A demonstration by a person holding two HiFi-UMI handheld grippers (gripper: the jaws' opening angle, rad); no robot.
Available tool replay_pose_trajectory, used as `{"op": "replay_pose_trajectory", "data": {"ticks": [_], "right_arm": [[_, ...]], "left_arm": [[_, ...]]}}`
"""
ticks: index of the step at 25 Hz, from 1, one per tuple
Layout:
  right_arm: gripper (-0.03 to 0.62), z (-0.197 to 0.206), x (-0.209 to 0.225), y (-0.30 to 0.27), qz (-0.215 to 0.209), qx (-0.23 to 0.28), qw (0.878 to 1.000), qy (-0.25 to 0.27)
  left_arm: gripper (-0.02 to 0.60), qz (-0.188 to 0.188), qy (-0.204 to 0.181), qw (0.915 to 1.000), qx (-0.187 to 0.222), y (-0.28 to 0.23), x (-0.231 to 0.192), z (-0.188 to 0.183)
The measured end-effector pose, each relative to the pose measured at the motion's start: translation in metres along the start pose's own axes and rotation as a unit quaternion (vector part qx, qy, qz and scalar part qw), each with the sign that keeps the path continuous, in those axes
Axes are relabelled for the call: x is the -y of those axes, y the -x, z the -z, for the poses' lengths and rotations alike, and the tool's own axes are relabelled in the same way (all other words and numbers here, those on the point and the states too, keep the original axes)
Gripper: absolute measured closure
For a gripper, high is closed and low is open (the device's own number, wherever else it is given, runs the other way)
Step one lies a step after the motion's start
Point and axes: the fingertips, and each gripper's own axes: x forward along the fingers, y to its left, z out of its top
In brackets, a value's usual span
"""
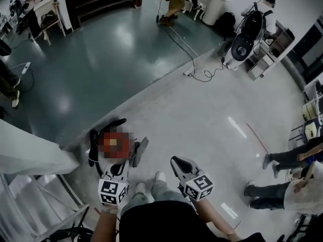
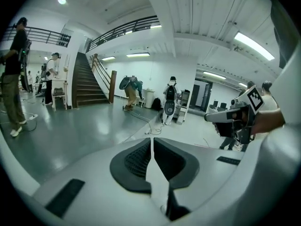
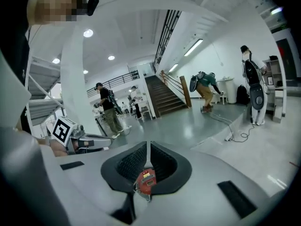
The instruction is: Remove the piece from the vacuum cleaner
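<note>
**Both tongs shut, vacuum down by the left foot**

Stands on the pale floor (image 1: 202, 110) with a tool in each hand, both held low ahead of the body. Holds the left gripper (image 2: 151, 144) with jaws pressed together and nothing between them. Seen from the head view, keeps it close over the vacuum cleaner (image 1: 112, 124) lying on the floor beside the left foot, a dark part (image 1: 140, 151) jutting from the right side. Holds the right gripper (image 3: 148, 149) with tips likewise closed, clear of the vacuum. Carries a small red item (image 3: 146, 181) with a yellow label in the hollow behind those tips; cannot tell whether pinched there
</note>
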Motion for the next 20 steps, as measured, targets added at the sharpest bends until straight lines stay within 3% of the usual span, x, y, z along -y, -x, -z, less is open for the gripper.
{"op": "replay_pose_trajectory", "data": {"ticks": [3, 9, 16, 20], "right_arm": [[0.522, 0.01, 0.007, -0.019, -0.022, -0.018, 1.0, -0.002], [0.443, 0.03, 0.022, -0.048, -0.063, -0.054, 0.997, -0.011], [0.42, 0.059, 0.041, -0.075, -0.105, -0.101, 0.989, -0.002], [0.404, 0.088, 0.05, -0.084, -0.128, -0.14, 0.981, 0.044]], "left_arm": [[0.548, -0.023, 0.019, 0.9995, -0.013, -0.005, -0.008, 0.017], [0.425, -0.062, 0.058, 0.9948, -0.057, -0.012, -0.012, 0.059], [0.391, -0.096, 0.09, 0.9872, -0.091, -0.027, -0.014, 0.097], [0.376, -0.111, 0.104, 0.9823, -0.11, -0.035, -0.005, 0.121]]}}
